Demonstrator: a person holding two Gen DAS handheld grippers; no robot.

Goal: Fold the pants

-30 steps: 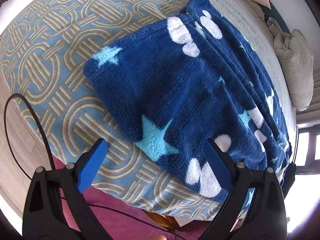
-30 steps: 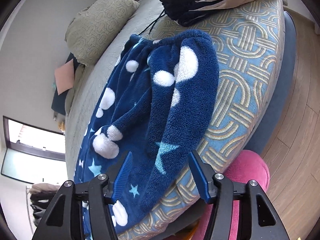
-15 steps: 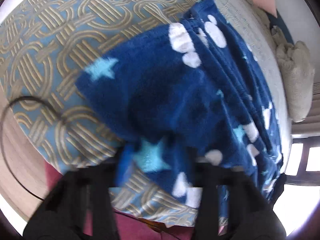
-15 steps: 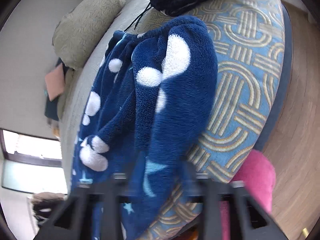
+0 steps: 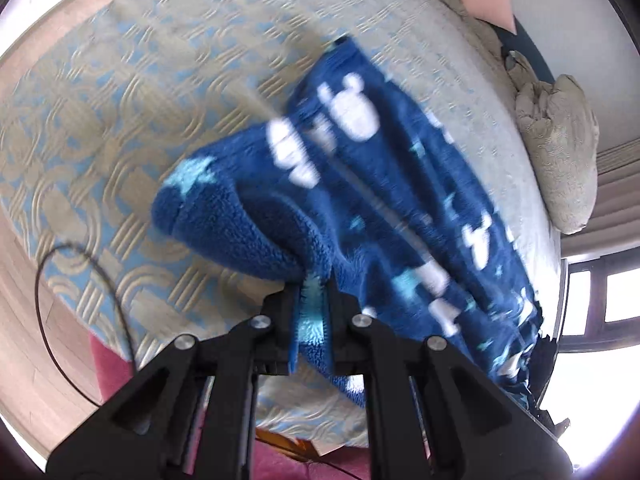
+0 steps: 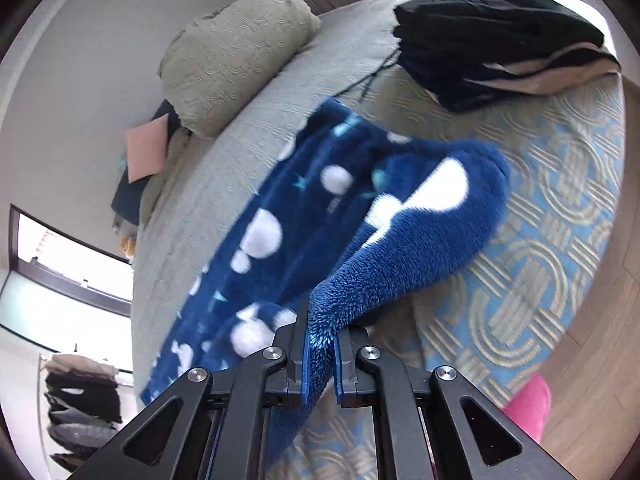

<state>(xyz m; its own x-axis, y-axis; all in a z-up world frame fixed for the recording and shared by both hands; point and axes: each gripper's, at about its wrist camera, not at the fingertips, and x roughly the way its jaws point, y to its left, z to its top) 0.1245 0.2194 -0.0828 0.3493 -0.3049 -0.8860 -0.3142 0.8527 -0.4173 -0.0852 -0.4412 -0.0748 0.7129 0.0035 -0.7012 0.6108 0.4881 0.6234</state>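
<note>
Fleecy dark-blue pants (image 5: 380,200) with white blobs and pale-blue stars lie across the patterned bed cover (image 5: 100,128). My left gripper (image 5: 314,300) is shut on the near edge of the pants, at a pale-blue star, and that edge is raised off the bed. In the right wrist view the same pants (image 6: 320,216) stretch away toward the pillow. My right gripper (image 6: 322,344) is shut on another bunched part of the near edge, and the fabric (image 6: 400,240) rises from the bed in a tent. Both views are blurred.
A pile of black and beige clothes (image 6: 500,36) sits on the bed beyond the pants. A grey-green pillow (image 6: 236,56) lies at the head end, with a pink sheet (image 6: 146,152) beside it. A pink cushion (image 6: 528,404) sits at the wooden floor (image 6: 592,360). A black cable (image 5: 60,300) loops at the left.
Both grippers went from open above the pants' near edge to shut on it. Both then rose, lifting the fabric off the bed.
</note>
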